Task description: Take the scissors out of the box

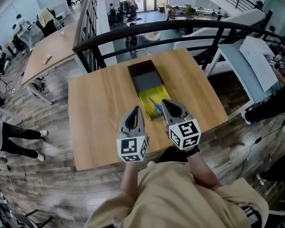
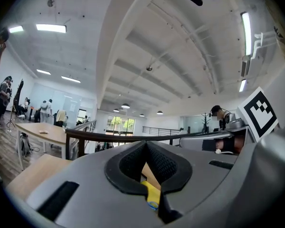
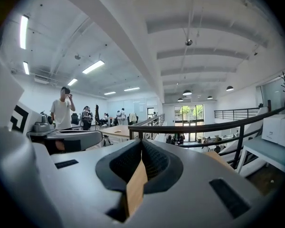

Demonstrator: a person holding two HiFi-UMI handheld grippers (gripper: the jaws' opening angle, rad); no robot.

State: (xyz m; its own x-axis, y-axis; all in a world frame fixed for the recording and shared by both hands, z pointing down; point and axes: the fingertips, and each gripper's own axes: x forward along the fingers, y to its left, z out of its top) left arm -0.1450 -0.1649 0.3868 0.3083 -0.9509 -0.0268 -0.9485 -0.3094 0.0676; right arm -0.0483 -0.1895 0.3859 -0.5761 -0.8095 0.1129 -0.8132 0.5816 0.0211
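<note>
An open box lies on the wooden table, its dark lid end at the far side and a yellow tray at the near end. The blue-handled scissors lie in that tray. My left gripper hovers just left of the tray's near end, jaws together and holding nothing. My right gripper is over the tray's near right corner, shut and empty. In the left gripper view a sliver of the yellow tray shows through the slit under the left gripper. The right gripper shows only table wood there.
A black railing runs just beyond the table's far edge. A white desk stands to the right and a long wooden table at the far left, with people around it. My own torso fills the bottom of the head view.
</note>
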